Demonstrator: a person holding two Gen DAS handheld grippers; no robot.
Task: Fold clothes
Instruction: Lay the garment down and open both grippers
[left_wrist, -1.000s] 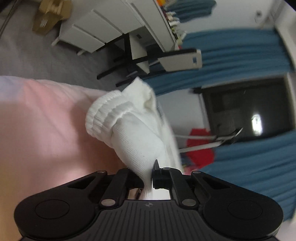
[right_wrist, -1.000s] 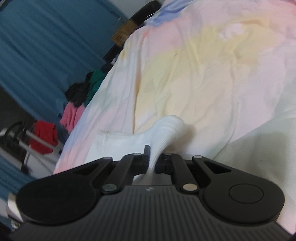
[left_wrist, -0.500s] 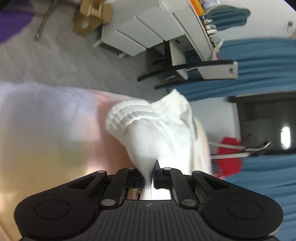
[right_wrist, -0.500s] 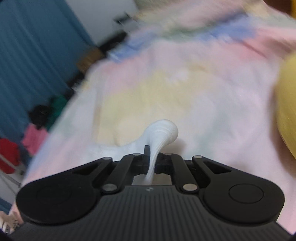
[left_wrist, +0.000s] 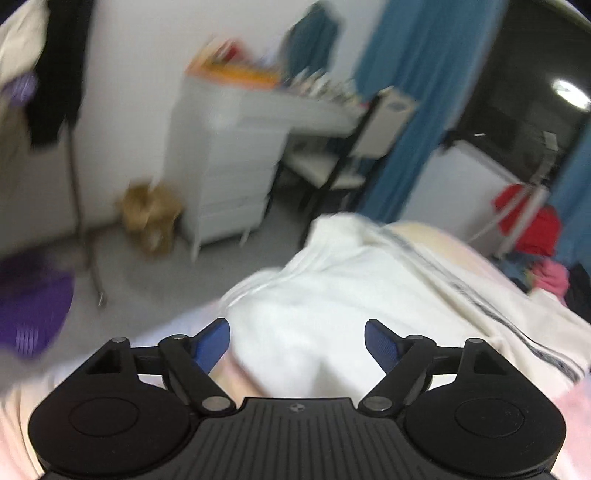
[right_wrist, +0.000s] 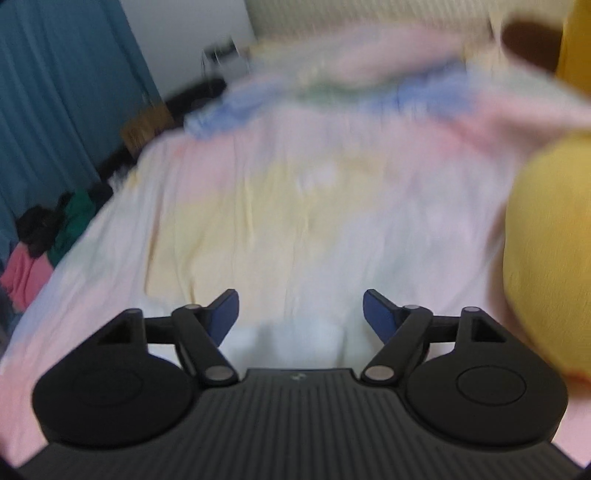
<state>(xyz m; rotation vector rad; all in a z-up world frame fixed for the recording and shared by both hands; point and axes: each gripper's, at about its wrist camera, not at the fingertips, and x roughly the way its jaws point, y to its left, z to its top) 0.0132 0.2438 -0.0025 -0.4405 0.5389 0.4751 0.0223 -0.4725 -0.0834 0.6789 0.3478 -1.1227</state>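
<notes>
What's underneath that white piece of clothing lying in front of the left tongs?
The white garment lies on a pastel bedsheet, which shows pink and cream around its edges. What the cloth covers cannot be seen. The opening left tongs pinch nothing.

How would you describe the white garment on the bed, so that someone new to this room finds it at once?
Start at the bed with the pastel sheet, seen from the left wrist camera. On its near edge, just ahead of the left claw, whose jaws are opening around nothing, lies the white garment. Unlike the red and pink clothes beyond the bed, it is white with a dark stripe.
</notes>
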